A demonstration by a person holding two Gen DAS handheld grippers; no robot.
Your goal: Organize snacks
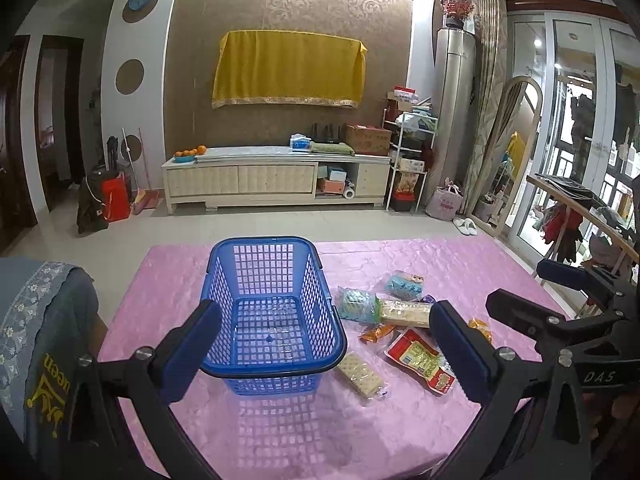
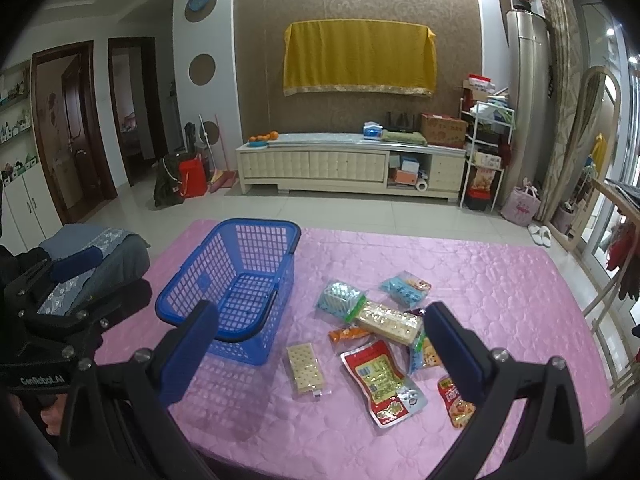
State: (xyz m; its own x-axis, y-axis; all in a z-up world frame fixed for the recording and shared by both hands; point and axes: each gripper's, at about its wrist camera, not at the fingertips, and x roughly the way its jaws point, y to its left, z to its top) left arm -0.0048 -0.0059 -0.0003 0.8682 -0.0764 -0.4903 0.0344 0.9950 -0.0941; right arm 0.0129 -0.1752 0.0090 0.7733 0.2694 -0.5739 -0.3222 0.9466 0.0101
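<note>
Left tongs (image 1: pixel 326 354) spread wide at the bottom of the left view, gripping nothing, blue pads framing the basket's near rim. Right tongs (image 2: pixel 318 350) gape just as wide and empty low in the right view, hovering over the packets. Between them on the pink desk (image 2: pixel 500 280), a cracker pack (image 2: pixel 304 368) lies alone just right of the basket. Right of it, the red pouch (image 2: pixel 380 384); at lower right a second red packet (image 2: pixel 456 404), partly behind the right pad. Further back the heap: an orange packet (image 2: pixel 348 334), a long cracker sleeve (image 2: pixel 390 320), a green-edged pack (image 2: pixel 340 300) and a light-blue bag (image 2: pixel 404 288), several overlapping. The blue basket (image 1: pixel 276 316) stands upright, empty, left of centre. Far back against the wall, a cabinet (image 2: pixel 320 164) under a yellow cloth (image 2: pixel 358 58).
</note>
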